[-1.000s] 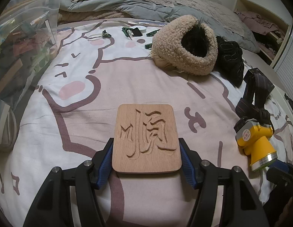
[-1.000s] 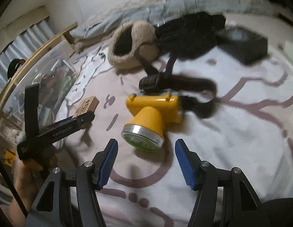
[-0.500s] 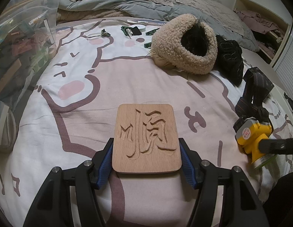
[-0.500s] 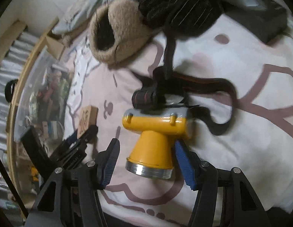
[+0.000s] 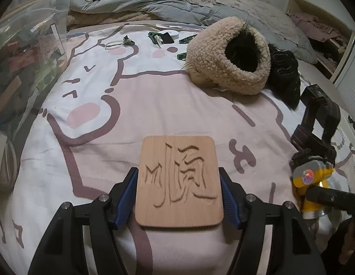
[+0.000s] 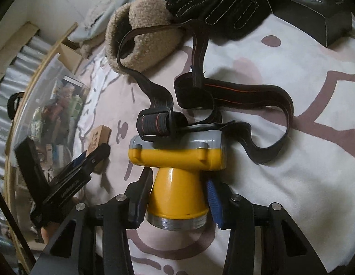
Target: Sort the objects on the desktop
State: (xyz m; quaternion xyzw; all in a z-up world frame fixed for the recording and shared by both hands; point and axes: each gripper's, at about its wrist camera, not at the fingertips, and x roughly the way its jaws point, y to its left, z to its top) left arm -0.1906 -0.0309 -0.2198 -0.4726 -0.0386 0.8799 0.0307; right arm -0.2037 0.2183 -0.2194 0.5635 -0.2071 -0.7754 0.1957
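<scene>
Both wrist cameras look steeply down, close over one bedsheet [image 5: 154,105].

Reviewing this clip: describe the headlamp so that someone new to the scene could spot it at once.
On the cartoon-print bedsheet, look below the fleecy beige hat and black glove. The headlamp lies there, its cone between the closing pads of the right gripper. It is the only bright yellow thing, with a grey top and a black strap.
</scene>
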